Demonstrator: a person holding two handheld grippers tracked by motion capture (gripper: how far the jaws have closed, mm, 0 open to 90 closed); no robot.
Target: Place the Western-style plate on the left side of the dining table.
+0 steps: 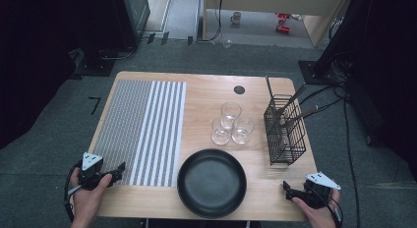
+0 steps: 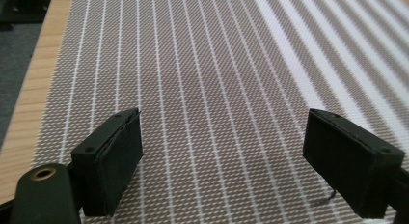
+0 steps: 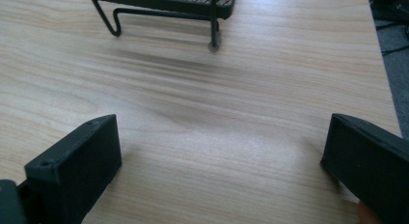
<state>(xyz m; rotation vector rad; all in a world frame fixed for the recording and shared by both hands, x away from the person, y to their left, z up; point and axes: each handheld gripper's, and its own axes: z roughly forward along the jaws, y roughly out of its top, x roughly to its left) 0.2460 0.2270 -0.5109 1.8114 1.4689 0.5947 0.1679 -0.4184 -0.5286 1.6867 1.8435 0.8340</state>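
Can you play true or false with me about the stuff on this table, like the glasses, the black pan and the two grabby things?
1. There are three glasses on the table. True.
2. The black pan has food in it. False: it looks empty.
3. The left gripper is over the striped mat. True: its jaws stand wide apart above the mat's near part.
4. The right gripper is squeezing a glass. False: its jaws are open with only bare wooden table between them.
5. The wire basket holds cutlery. True: utensil handles stick out of its top.
6. The glasses sit on the striped mat. False: they stand on bare wood, between the mat and the basket.
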